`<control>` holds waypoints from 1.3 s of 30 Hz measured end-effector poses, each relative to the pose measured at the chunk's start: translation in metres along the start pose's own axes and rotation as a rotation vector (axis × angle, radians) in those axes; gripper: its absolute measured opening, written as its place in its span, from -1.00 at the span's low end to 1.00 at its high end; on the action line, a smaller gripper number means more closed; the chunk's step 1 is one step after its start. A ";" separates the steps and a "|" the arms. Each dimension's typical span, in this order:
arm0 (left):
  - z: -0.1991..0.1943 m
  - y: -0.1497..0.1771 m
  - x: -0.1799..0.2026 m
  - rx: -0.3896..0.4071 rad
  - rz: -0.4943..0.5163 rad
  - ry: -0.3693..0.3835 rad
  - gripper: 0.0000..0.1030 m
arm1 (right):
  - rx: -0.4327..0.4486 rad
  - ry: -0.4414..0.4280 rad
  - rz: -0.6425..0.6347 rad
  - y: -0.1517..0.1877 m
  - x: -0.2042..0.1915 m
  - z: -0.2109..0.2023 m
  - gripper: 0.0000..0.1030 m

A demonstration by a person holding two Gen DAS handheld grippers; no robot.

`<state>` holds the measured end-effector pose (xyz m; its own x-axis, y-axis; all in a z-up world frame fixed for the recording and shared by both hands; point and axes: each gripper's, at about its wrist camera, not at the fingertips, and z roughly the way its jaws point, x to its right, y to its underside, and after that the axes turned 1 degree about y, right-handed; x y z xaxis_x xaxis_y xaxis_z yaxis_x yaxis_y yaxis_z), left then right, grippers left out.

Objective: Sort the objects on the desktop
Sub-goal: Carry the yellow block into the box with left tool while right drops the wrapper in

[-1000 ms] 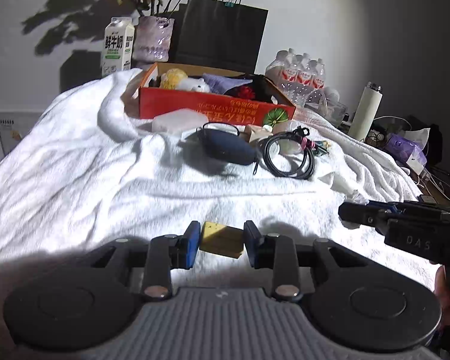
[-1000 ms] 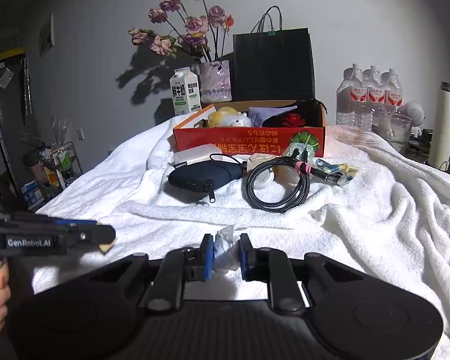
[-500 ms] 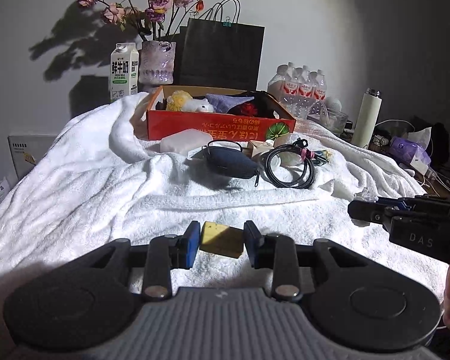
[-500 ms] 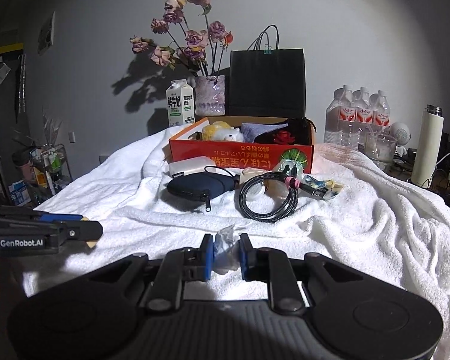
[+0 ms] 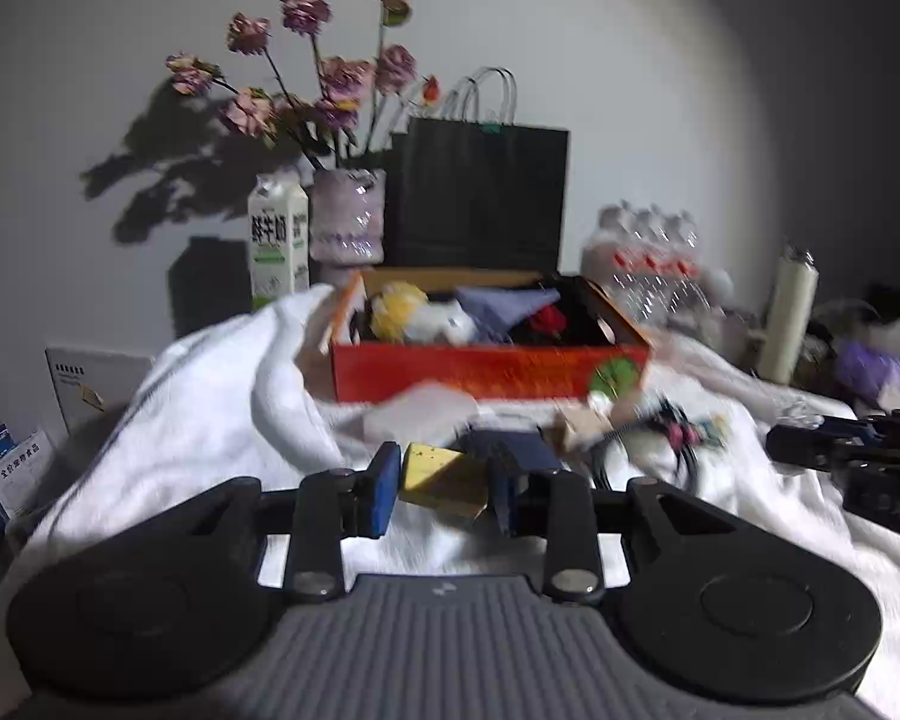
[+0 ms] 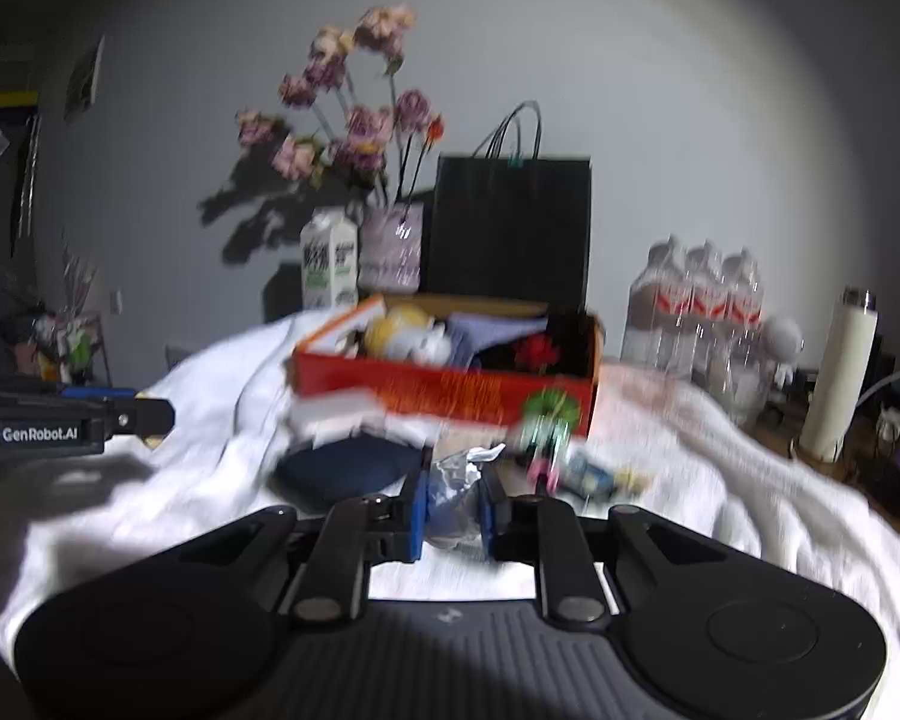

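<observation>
**Both grippers loaded above the towel**

A yellow block (image 5: 444,480) is clamped between the blue pads of the left gripper (image 5: 444,489), held clear of the white towel (image 5: 210,396). A crumpled white wad (image 6: 457,495) is pinched tightly in the right gripper (image 6: 455,507). Ahead of both, the red box (image 5: 486,369) is seen on the towel, filled with soft toys; the scene is blurred.

Yellow sponge block (image 5: 441,478) tilted, clamped in left tool (image 5: 444,487); crumpled tissue (image 6: 457,495) clamped in right tool (image 6: 453,515).
</observation>
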<state>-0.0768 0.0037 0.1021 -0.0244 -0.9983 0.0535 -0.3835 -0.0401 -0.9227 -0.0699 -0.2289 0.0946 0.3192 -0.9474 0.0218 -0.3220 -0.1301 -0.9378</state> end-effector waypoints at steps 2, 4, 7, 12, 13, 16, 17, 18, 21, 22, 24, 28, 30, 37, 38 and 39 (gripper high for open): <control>0.012 -0.012 -0.002 0.014 -0.002 -0.003 -0.38 | 0.018 -0.002 -0.006 -0.014 0.004 0.011 -0.68; 0.028 -0.026 -0.003 0.034 0.018 -0.007 -0.38 | 0.033 -0.013 -0.006 -0.029 0.010 0.027 -0.68; 0.059 -0.053 -0.008 0.044 0.042 -0.007 -0.37 | 0.043 -0.059 0.015 -0.057 0.022 0.056 -0.68; 0.148 -0.099 -0.026 -0.058 0.011 0.005 -0.37 | -0.002 -0.121 0.066 -0.103 0.042 0.132 -0.68; 0.171 -0.106 -0.028 -0.097 0.013 0.001 -0.37 | -0.035 -0.137 0.086 -0.109 0.046 0.154 -0.68; 0.229 -0.118 -0.031 -0.177 0.032 -0.037 -0.37 | -0.151 -0.159 0.168 -0.119 0.058 0.221 -0.68; 0.247 -0.120 -0.033 -0.205 0.019 -0.039 -0.37 | -0.194 -0.164 0.197 -0.120 0.060 0.243 -0.68; 0.264 -0.122 -0.035 -0.247 0.005 -0.023 -0.37 | -0.233 -0.168 0.210 -0.120 0.059 0.262 -0.68; 0.306 -0.117 -0.043 -0.335 -0.031 -0.024 -0.37 | -0.336 -0.195 0.238 -0.112 0.050 0.313 -0.68; 0.316 -0.115 -0.044 -0.363 -0.028 -0.027 -0.37 | -0.376 -0.203 0.251 -0.109 0.047 0.329 -0.68; 0.330 -0.110 -0.046 -0.408 -0.034 -0.018 -0.36 | -0.424 -0.206 0.267 -0.100 0.039 0.351 -0.65; 0.333 -0.109 -0.044 -0.395 -0.021 -0.031 0.19 | -0.472 -0.171 0.285 -0.090 0.029 0.375 -0.45; 0.327 -0.113 -0.046 -0.375 -0.019 -0.027 0.47 | -0.468 -0.141 0.295 -0.092 0.034 0.372 -0.24; 0.291 -0.128 -0.049 -0.333 -0.047 -0.042 0.62 | -0.386 -0.103 0.285 -0.110 0.056 0.324 0.20; 0.285 -0.128 -0.047 -0.332 -0.035 -0.055 0.64 | -0.377 -0.088 0.264 -0.112 0.057 0.313 0.21; 0.277 -0.128 -0.044 -0.334 -0.023 -0.066 0.66 | -0.366 -0.073 0.239 -0.114 0.056 0.302 0.22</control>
<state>0.2294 0.0410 0.1118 0.0433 -0.9983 0.0385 -0.6651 -0.0576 -0.7445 0.2535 -0.1792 0.0982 0.2552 -0.9422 -0.2172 -0.6847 -0.0175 -0.7287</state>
